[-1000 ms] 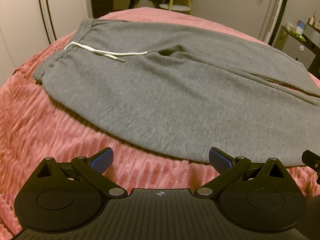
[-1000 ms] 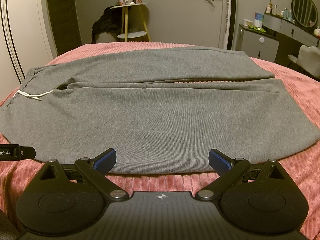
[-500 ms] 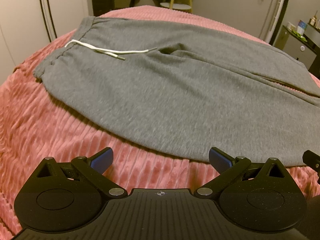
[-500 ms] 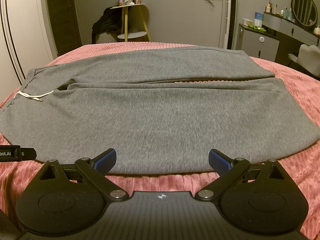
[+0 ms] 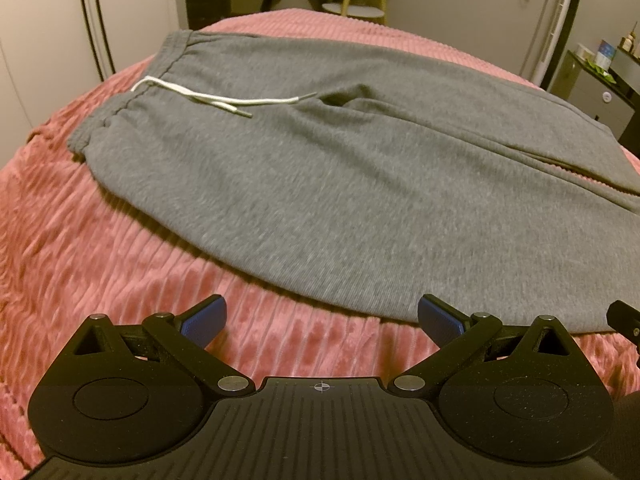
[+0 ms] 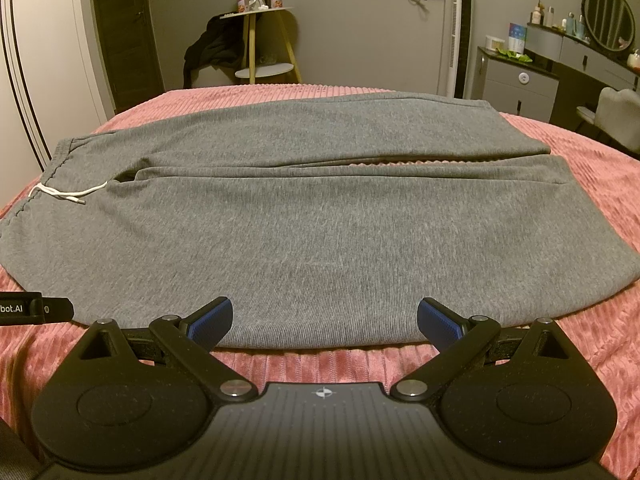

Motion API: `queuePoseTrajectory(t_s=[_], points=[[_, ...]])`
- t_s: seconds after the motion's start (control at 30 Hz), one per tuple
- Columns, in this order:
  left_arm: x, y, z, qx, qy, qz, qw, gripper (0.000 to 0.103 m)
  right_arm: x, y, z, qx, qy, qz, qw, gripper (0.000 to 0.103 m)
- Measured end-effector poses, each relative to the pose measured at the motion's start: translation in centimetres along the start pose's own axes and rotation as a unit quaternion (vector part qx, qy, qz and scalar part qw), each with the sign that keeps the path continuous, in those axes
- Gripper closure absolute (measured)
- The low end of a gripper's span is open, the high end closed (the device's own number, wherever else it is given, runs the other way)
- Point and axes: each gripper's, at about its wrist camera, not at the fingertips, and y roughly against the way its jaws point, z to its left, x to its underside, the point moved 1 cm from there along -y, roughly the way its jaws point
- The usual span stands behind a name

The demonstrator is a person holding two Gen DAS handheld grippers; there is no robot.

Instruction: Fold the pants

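Note:
Grey sweatpants (image 5: 340, 168) lie flat on a pink ribbed bedspread (image 5: 100, 248), waistband to the left, both legs running right. A white drawstring (image 5: 216, 100) lies on the waist. My left gripper (image 5: 320, 318) is open and empty, over the bedspread just short of the near edge of the pants. In the right wrist view the pants (image 6: 320, 216) fill the middle, drawstring (image 6: 64, 194) at left. My right gripper (image 6: 324, 320) is open and empty at the near edge of the near leg. Part of the left gripper (image 6: 36, 308) shows at the left edge.
Beyond the bed stand a small round side table (image 6: 260, 40) with dark clothing draped by it, a tall white tower unit (image 6: 456, 28), and a grey dresser (image 6: 520, 80) with a round mirror (image 6: 608, 16) and a chair (image 6: 616, 116) at right.
The left wrist view has shifted slightly left and back, so the waistband and drawstring sit further into frame. The right gripper has barely moved. Both grippers stay open.

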Motion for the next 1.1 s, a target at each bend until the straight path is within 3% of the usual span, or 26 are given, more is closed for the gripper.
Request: queuePoseTrajectory(t_s=[1.1], points=[[-0.17, -0.15, -0.27, -0.002, -0.002, 0.01, 0.9999, 0.0, -0.05, -0.54, -0.44, -0.016, -0.008, 0.017, 1.0, 0.004]])
